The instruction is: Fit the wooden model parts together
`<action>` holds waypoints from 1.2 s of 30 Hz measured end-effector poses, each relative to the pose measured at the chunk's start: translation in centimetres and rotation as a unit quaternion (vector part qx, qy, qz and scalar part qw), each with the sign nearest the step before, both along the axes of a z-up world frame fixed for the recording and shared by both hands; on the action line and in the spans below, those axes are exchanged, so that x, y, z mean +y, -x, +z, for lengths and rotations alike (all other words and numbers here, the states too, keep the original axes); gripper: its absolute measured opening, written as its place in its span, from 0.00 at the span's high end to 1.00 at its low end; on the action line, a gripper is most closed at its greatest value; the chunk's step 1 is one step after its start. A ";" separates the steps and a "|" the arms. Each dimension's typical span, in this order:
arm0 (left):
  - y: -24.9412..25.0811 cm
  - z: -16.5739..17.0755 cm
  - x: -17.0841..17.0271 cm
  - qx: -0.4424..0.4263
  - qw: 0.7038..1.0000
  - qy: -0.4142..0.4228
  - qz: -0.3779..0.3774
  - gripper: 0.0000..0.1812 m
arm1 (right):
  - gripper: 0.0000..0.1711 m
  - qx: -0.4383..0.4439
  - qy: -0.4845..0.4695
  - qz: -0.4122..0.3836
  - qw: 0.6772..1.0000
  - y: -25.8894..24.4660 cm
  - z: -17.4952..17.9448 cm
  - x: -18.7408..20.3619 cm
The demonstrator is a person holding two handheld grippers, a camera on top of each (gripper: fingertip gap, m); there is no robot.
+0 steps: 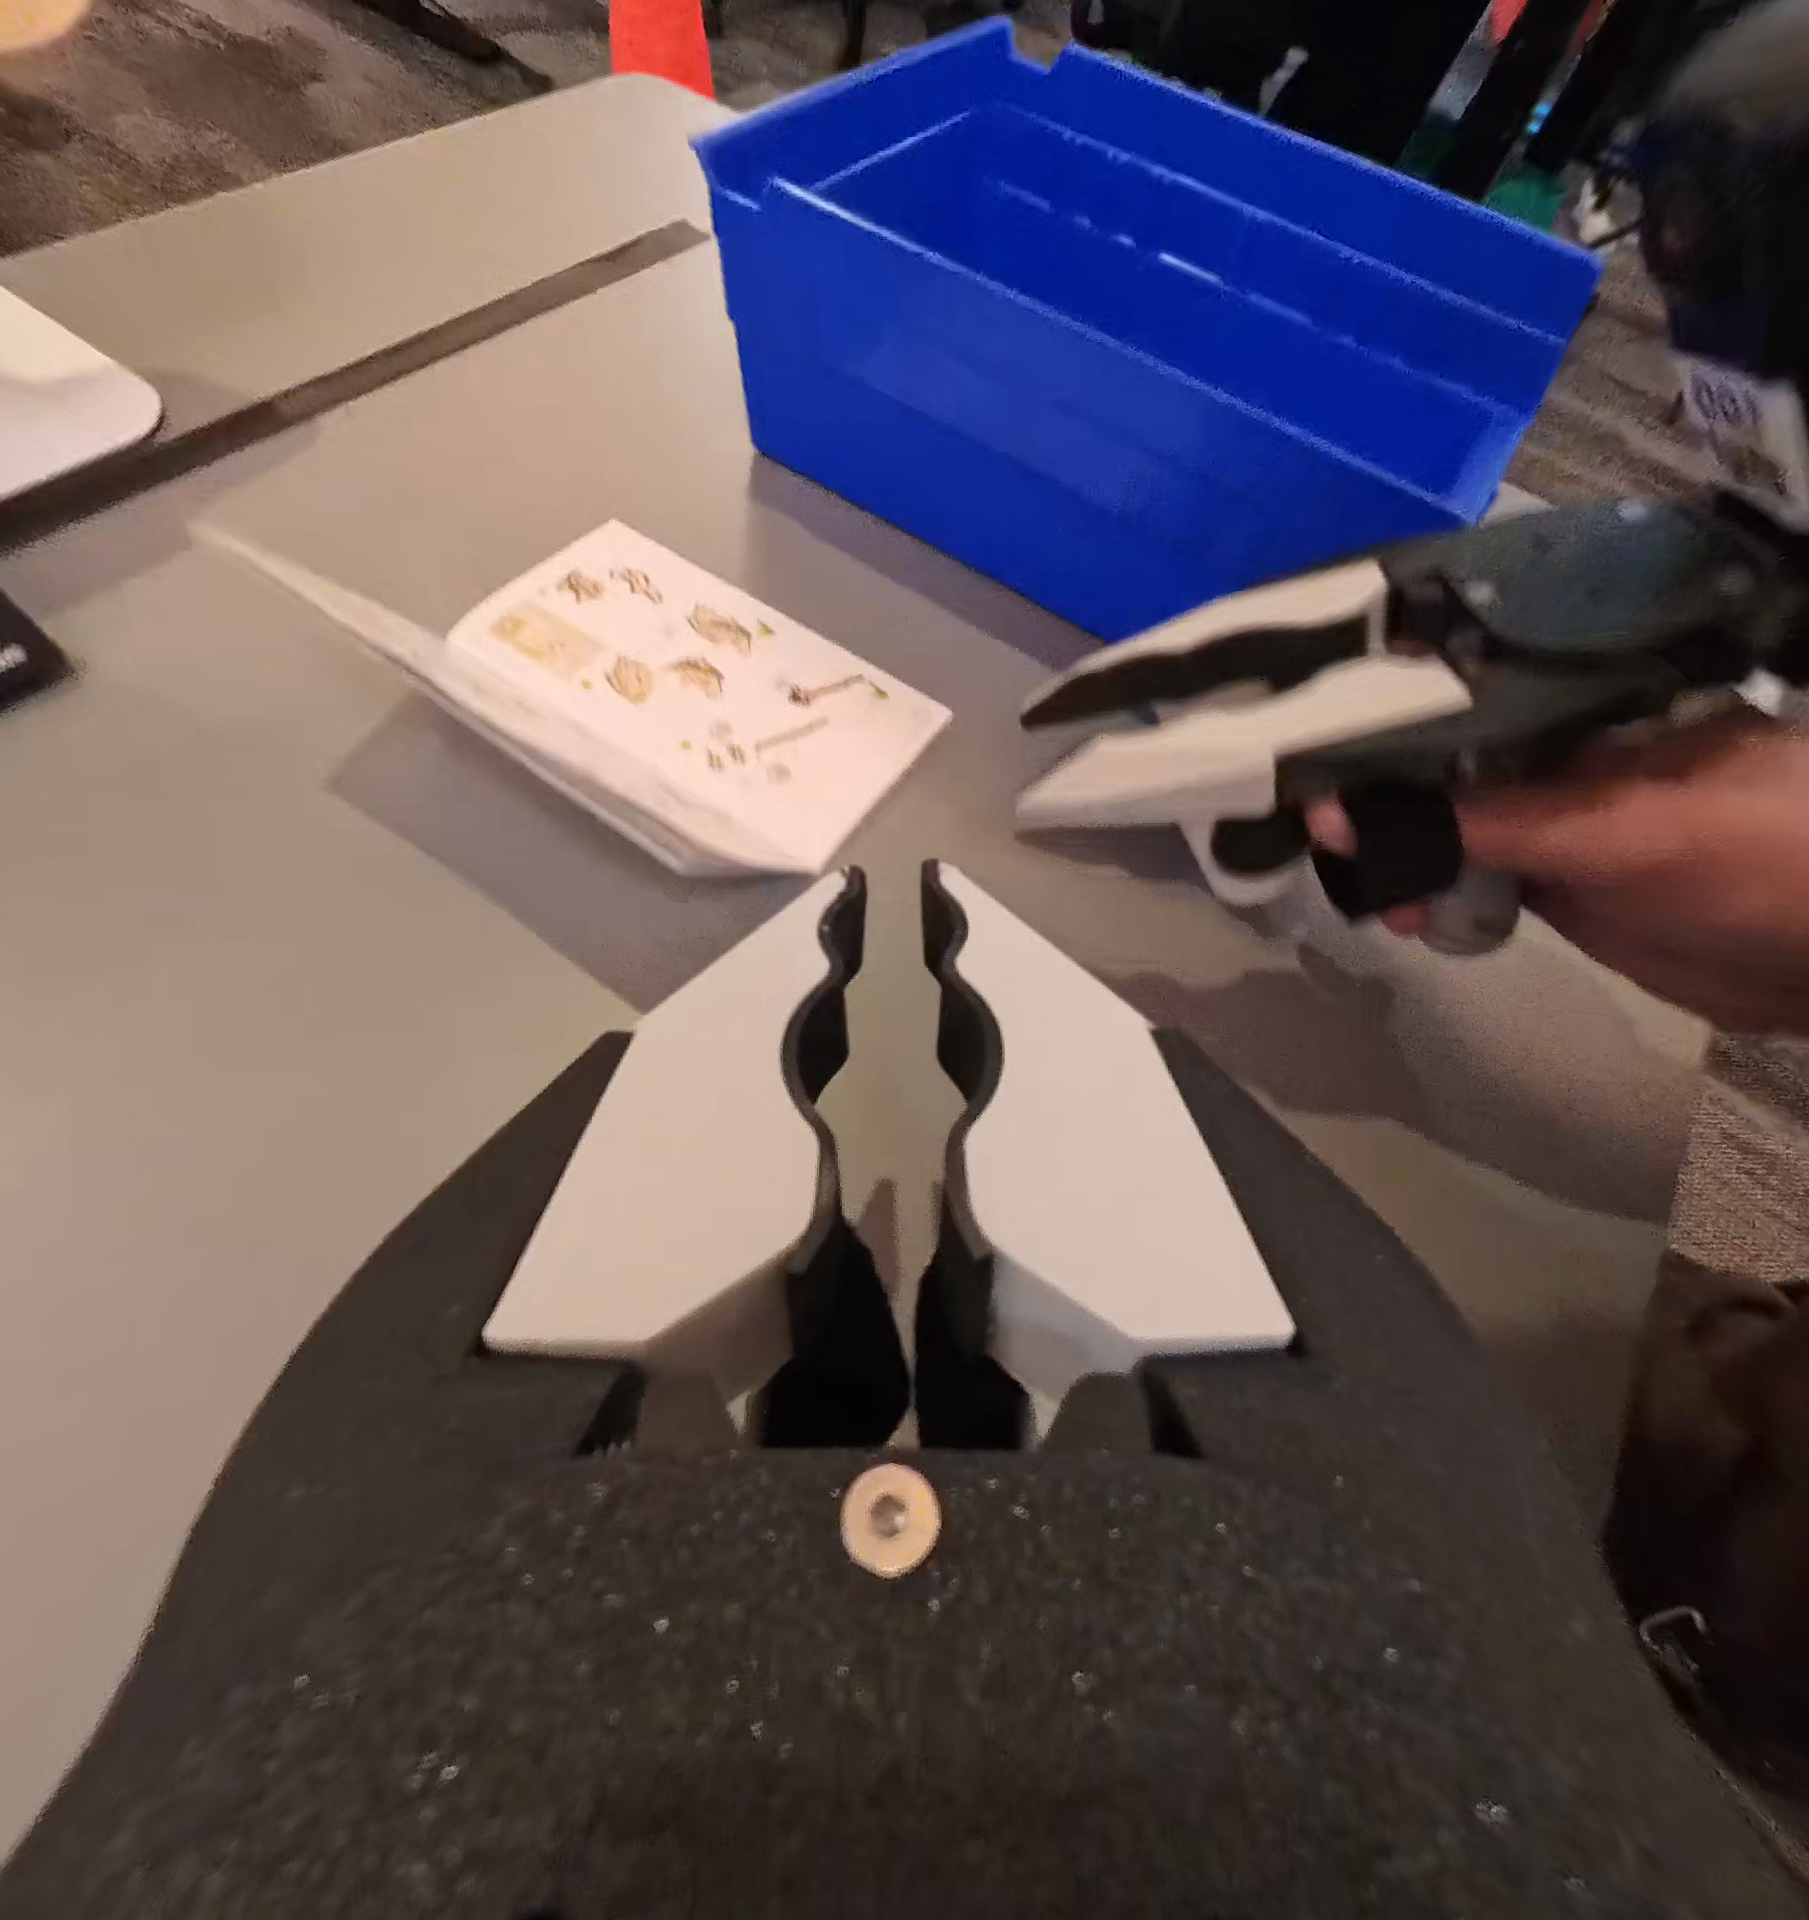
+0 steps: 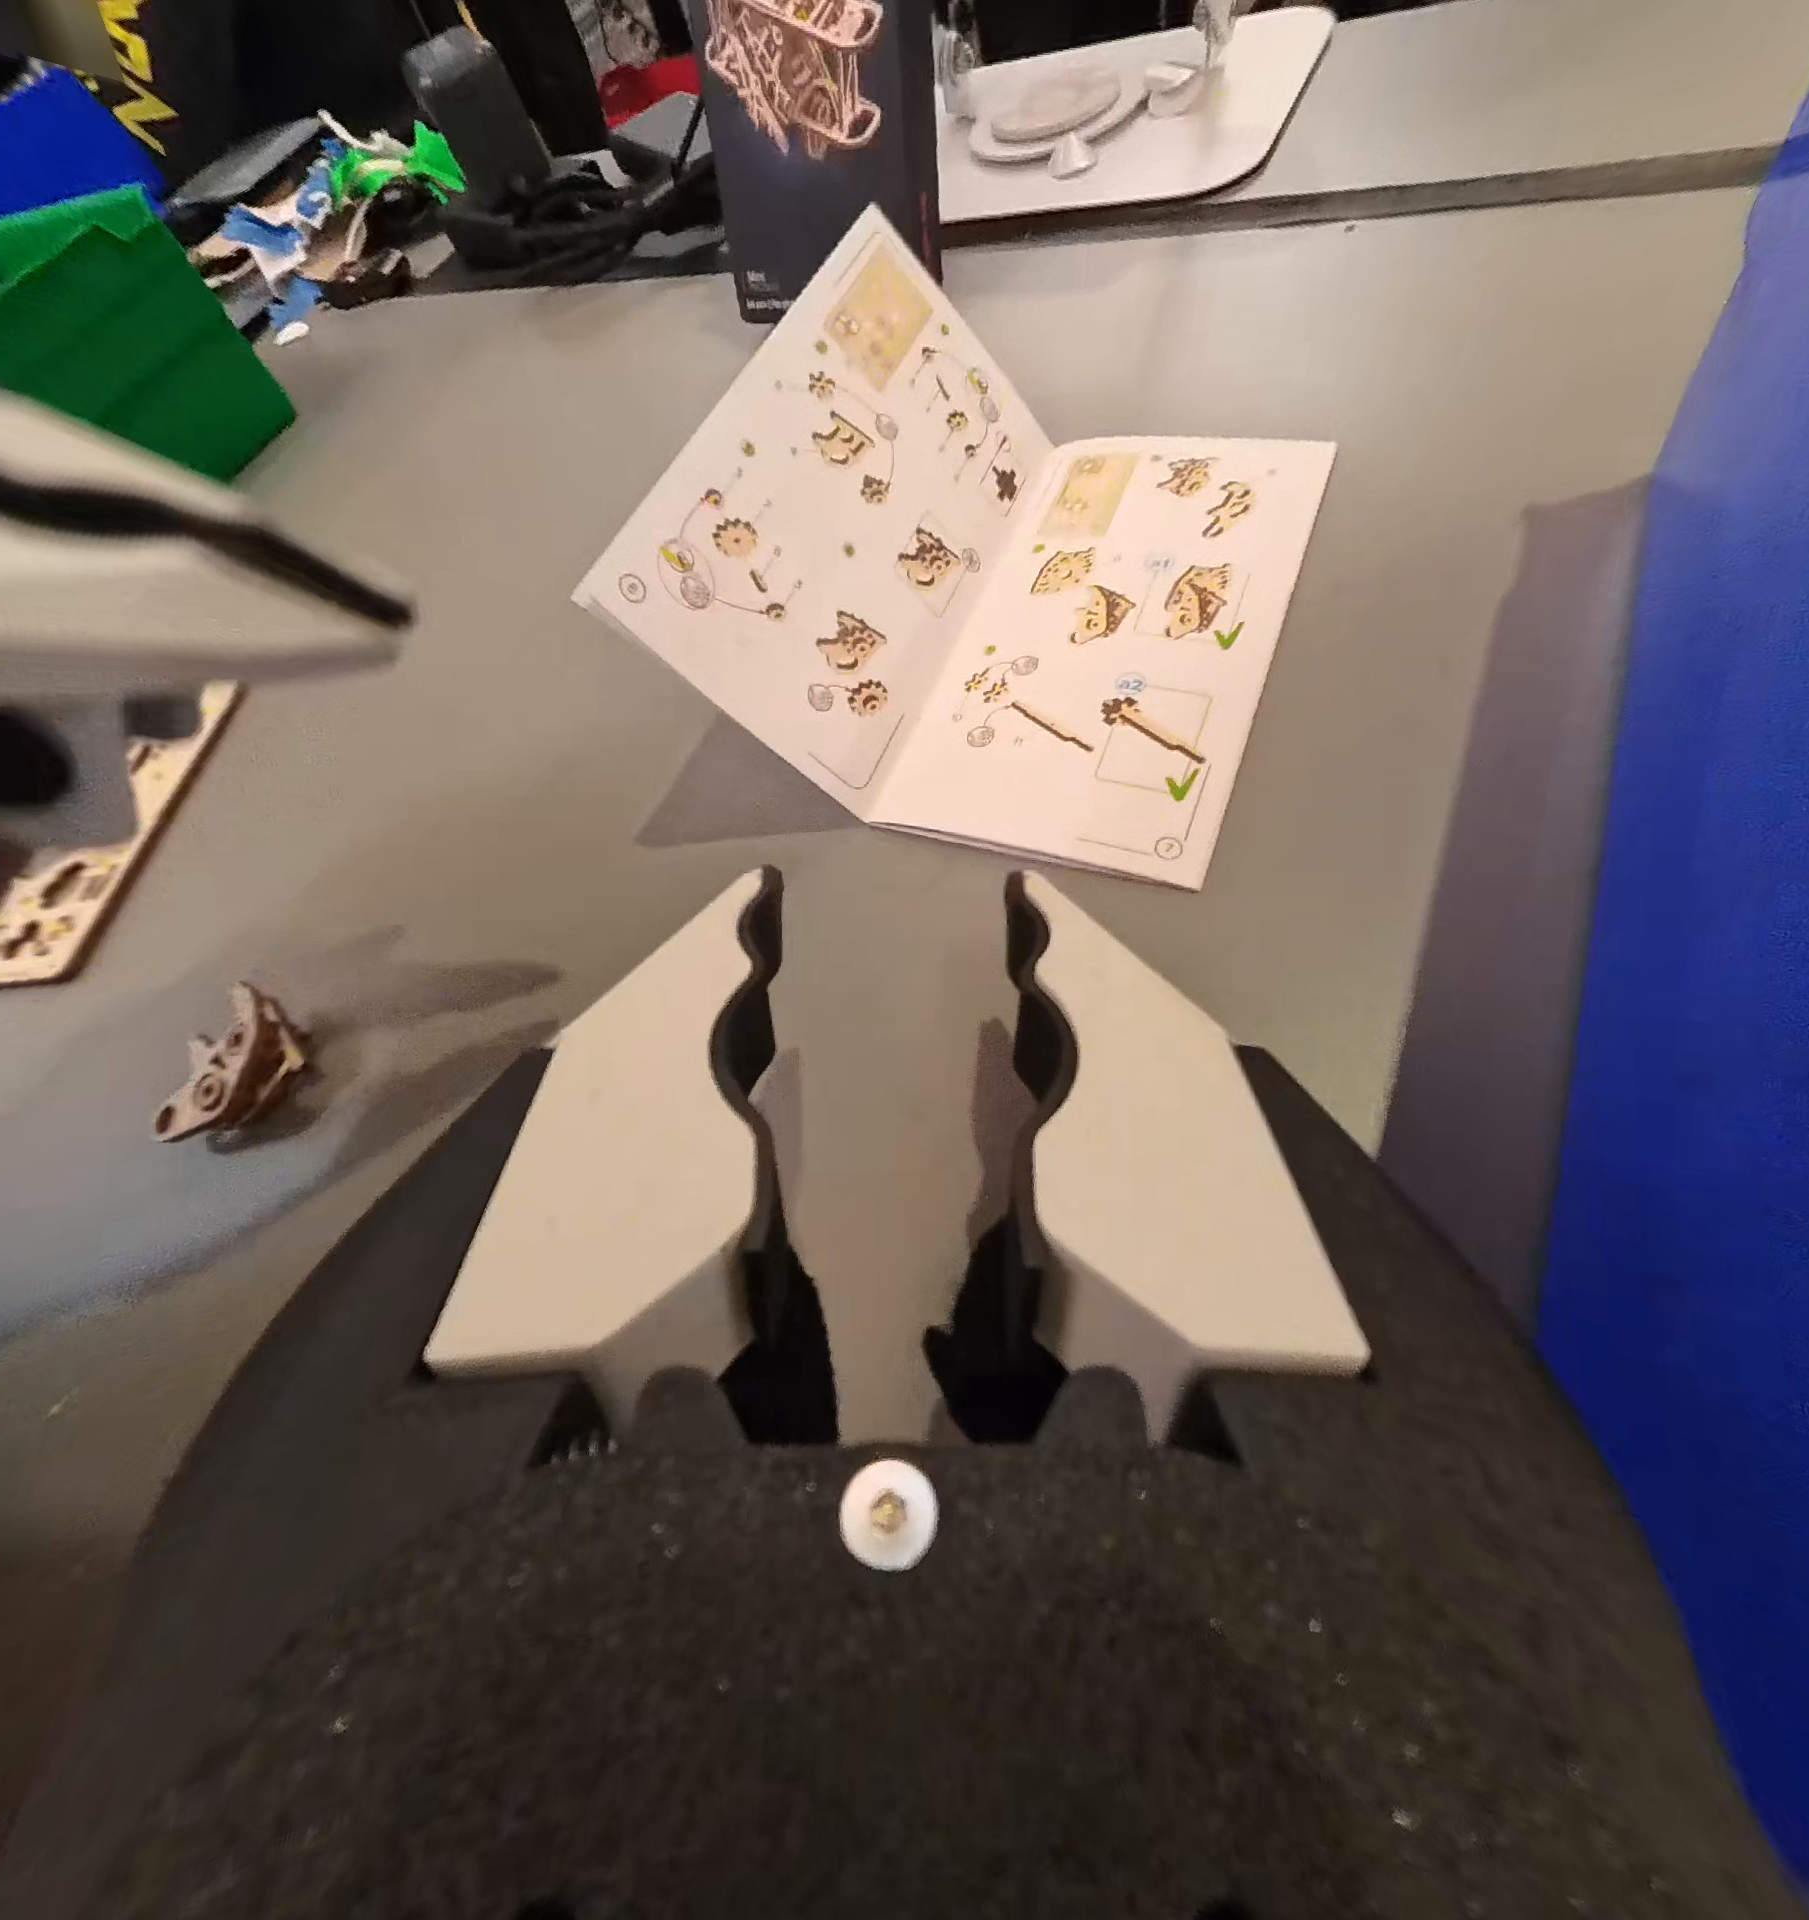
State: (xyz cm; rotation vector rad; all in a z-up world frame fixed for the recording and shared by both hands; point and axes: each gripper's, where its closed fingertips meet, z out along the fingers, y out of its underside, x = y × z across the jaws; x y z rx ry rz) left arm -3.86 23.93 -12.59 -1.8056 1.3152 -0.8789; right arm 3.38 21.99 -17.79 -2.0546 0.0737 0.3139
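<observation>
Our left claw (image 1: 892, 883) hangs nearly closed and empty over the grey tabletop (image 1: 256, 935), short of the open illustrated booklet (image 1: 692, 696) and blue plastic bin (image 1: 1139, 343). Our right claw (image 2: 892, 894) gapes empty; the small brown wooden model piece (image 2: 230, 1075) lies left, beside what seems a punched wooden sheet (image 2: 58, 883).

Blue bin (image 1: 1139, 343), green bin (image 2: 100, 322), grey table (image 1: 256, 935), white booklet (image 2: 983, 603) (tan diagrams, green ticks), brown wooden part (image 2: 230, 1075)
</observation>
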 end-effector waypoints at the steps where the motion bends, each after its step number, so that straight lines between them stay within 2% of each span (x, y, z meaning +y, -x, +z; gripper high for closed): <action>1: -0.9 0.1 1.1 0.019 1.000 -0.003 0.002 0.96 | 0.75 -0.011 -0.004 -0.003 1.000 0.1 -0.1 0.3; 6: -3.8 -0.3 6.2 0.058 0.998 -0.016 0.004 0.98 | 0.75 -0.067 -0.029 -0.025 0.997 -0.1 0.2 3.5; 10: -3.5 -5.1 6.6 0.134 0.990 0.034 -0.030 0.99 | 0.74 -0.074 0.018 -0.017 0.997 -0.6 -1.7 6.3; 15: -2.6 -7.3 7.2 0.157 0.986 0.054 -0.035 0.99 | 0.77 -0.076 0.080 -0.005 0.994 -1.8 -3.0 8.6; 20: -2.0 -8.5 8.0 0.183 0.981 0.050 -0.048 0.99 | 0.78 -0.044 0.111 -0.004 0.993 -2.2 -4.2 9.1; 23: -1.4 -9.6 8.3 0.203 0.976 0.056 -0.053 0.99 | 0.82 -0.059 0.099 -0.009 0.993 -2.5 -4.2 9.1; 26: -1.6 -9.7 8.5 0.200 0.976 0.062 -0.054 1.00 | 0.81 -0.064 0.100 -0.012 0.993 -2.4 -4.3 9.0; 33: -4.4 -9.1 8.6 0.194 0.977 0.047 -0.074 0.96 | 0.81 -0.152 0.104 -0.026 0.983 -2.5 -4.5 8.9; 36: -5.8 -9.4 8.4 0.202 0.975 0.040 -0.085 0.96 | 0.81 -0.143 0.106 -0.028 0.984 -2.5 -4.5 8.9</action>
